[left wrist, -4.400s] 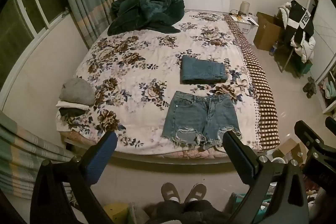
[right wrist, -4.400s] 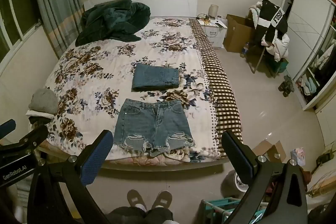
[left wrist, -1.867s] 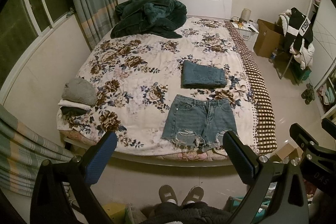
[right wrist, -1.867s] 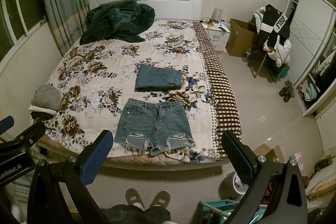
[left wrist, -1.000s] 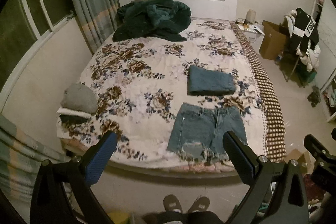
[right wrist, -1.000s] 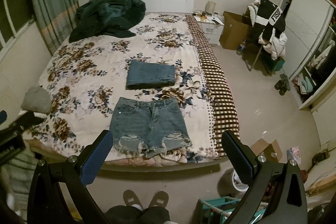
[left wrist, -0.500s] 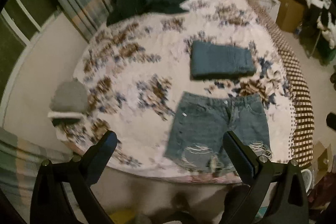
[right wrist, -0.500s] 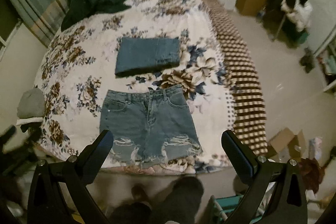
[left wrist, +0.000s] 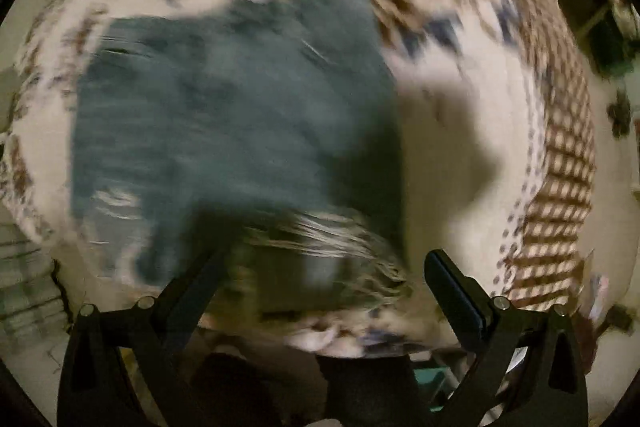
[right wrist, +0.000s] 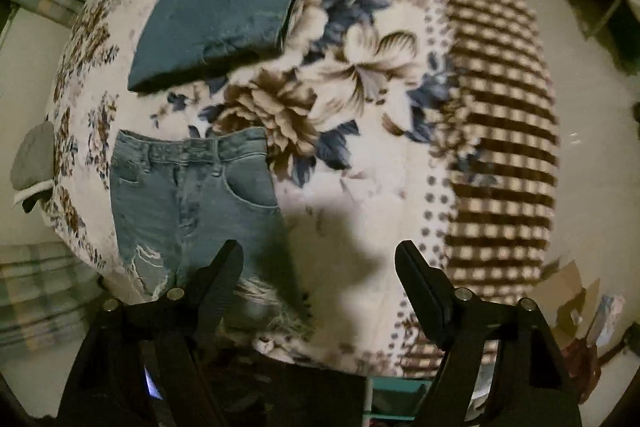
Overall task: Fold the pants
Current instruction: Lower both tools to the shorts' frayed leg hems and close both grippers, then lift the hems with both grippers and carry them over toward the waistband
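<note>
A pair of frayed blue denim shorts point(right wrist: 188, 203) lies flat near the foot of a bed with a floral cover point(right wrist: 360, 131), waistband away from me. In the left wrist view the shorts point(left wrist: 224, 123) fill the frame, badly blurred. My left gripper point(left wrist: 324, 267) is open and empty just above their frayed hem. My right gripper point(right wrist: 318, 263) is open and empty over the bed's foot edge, its left finger point(right wrist: 224, 267) above the right leg's hem.
A folded pair of jeans point(right wrist: 216, 23) lies beyond the shorts. A grey and white clothes pile point(right wrist: 34, 163) sits at the bed's left edge. A brown checked strip point(right wrist: 504, 147) runs down the bed's right side. A cardboard box point(right wrist: 568, 291) stands on the floor.
Both grippers have dropped forward and down from standing height to close over the foot of the bed. The left view is now motion-blurred. The shorts have not moved.
</note>
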The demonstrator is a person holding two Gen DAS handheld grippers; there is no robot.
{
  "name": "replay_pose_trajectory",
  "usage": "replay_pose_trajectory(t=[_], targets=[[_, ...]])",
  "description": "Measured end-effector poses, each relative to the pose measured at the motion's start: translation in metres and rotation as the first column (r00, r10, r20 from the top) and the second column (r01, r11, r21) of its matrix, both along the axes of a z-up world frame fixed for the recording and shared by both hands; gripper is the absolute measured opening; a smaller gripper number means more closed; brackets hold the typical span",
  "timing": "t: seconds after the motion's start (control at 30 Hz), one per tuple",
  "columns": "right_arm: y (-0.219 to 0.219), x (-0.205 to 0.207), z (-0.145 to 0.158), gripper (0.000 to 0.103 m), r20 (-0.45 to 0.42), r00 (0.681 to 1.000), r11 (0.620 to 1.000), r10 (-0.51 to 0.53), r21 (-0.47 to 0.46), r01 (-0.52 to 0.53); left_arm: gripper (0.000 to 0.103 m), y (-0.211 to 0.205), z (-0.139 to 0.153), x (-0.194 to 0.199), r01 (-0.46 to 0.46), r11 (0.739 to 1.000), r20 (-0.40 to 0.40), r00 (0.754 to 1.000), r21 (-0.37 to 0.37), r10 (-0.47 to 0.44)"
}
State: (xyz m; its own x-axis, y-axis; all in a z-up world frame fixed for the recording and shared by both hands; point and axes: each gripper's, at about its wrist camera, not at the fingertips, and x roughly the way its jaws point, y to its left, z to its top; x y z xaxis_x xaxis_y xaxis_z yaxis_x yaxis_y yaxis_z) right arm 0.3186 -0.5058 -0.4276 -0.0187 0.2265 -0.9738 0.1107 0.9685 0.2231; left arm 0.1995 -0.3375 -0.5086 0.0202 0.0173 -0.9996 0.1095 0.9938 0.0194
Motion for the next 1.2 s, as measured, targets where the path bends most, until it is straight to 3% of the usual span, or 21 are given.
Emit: replay_pose_trajectory(t=[0.17,0.2,0.27,0.37,0.4,0.43,0.5,0.53,0.6,0.7,0.83,0.97,1.2], targets=[[0.027,0.024,-0.067,0.081,-0.062,0.996,0.993,0.068,0.097,-0.062,0.103,-0.039,-0.066,-0.013,0.034,0.998,-0.065,0.997,0.059,-0.03],[0.034,0.029,-0.08,0.081,-0.069,0.994,0.99,0.084,0.118,-0.075,0.097,-0.039,-0.075,-0.014,0.024,0.997,-0.074,0.997,0.067,-0.019],[0.053,0.038,-0.107,0.081,-0.084,0.989,0.983,0.121,0.15,-0.108,0.07,-0.035,-0.088,-0.015,-0.008,0.996,-0.084,0.996,0.093,0.016],[0.08,0.052,-0.141,0.081,-0.116,0.984,0.973,0.136,0.202,-0.11,0.045,-0.025,-0.088,-0.013,-0.054,0.997,-0.054,0.997,0.054,0.057],[0.086,0.056,-0.151,0.081,-0.129,0.983,0.971,0.132,0.218,-0.102,0.023,-0.022,-0.084,-0.012,-0.06,0.997,-0.036,0.997,0.039,0.061],[0.092,0.061,-0.159,0.081,-0.14,0.982,0.969,0.125,0.229,-0.09,0.01,-0.018,-0.079,-0.01,-0.072,0.997,-0.023,0.997,0.019,0.072],[0.104,0.069,-0.175,0.079,-0.157,0.982,0.968,0.103,0.243,-0.063,0.008,-0.006,-0.07,-0.007,-0.104,0.994,-0.01,0.994,-0.013,0.104],[0.11,0.071,-0.179,0.074,-0.162,0.982,0.964,0.097,0.26,-0.053,0.007,-0.001,-0.067,-0.006,-0.116,0.993,-0.004,0.993,-0.024,0.116],[0.121,0.074,-0.179,0.026,-0.151,0.983,0.964,0.108,0.257,-0.066,0.007,0.011,-0.057,-0.004,-0.133,0.99,0.011,0.991,-0.045,0.133],[0.136,0.075,-0.163,0.01,-0.117,0.985,0.968,0.127,0.232,-0.097,0.006,0.031,-0.034,-0.001,-0.163,0.984,0.046,0.985,-0.07,0.166],[0.147,0.07,-0.127,0.007,-0.095,0.988,0.967,0.118,0.237,-0.093,0.006,0.069,0.005,0.003,-0.217,0.968,0.086,0.97,-0.128,0.229],[0.178,0.071,-0.083,0.006,-0.052,0.991,0.967,0.122,0.233,-0.107,0.006,0.127,0.051,0.002,-0.303,0.935,0.122,0.937,-0.186,0.328],[0.271,0.087,-0.033,0.006,0.021,0.98,0.953,0.197,0.23,-0.196,0.006,0.239,0.064,-0.01,-0.449,0.861,0.161,0.856,-0.24,0.491]])
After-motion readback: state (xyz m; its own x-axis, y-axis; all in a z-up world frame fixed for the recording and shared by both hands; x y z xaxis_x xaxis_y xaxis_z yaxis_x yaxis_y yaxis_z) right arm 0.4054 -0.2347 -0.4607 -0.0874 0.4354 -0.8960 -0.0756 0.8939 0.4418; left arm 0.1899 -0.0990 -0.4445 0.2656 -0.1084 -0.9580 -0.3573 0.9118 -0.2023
